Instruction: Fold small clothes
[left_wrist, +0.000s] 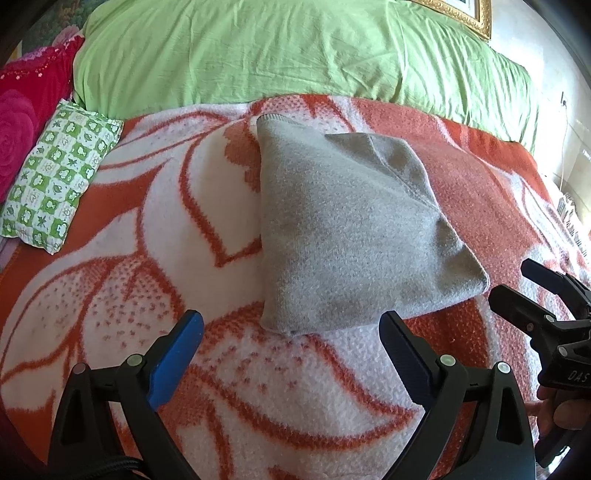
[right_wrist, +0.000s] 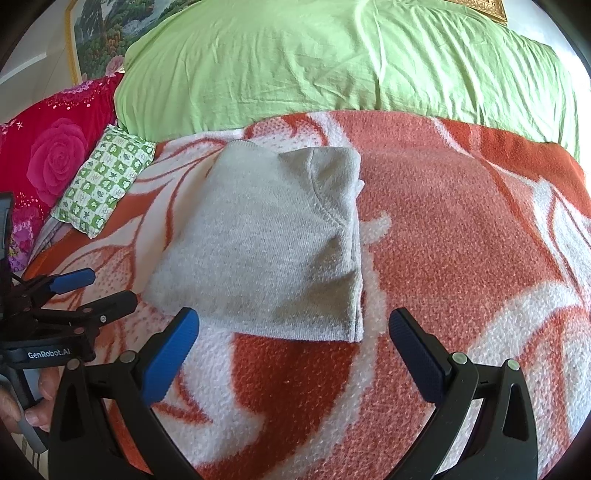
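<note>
An orange-and-white blanket covers the bed. Only the right view shows a landscape painting. The folded grey garment lies just ahead of both the left tool and the right tool, each spread wide and empty.

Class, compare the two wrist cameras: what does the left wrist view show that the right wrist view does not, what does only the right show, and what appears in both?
Only the left wrist view: the right gripper at its right edge, and a wall cable.

Only the right wrist view: the left gripper at its left edge, marked GenRobot.AI, and a landscape painting.

Both: the folded grey knitted garment on the orange-and-white floral blanket, the green-and-white checked pillow, the lime green sheet and the red rose-print cushion. Each gripper's jaws stand open and empty.
</note>
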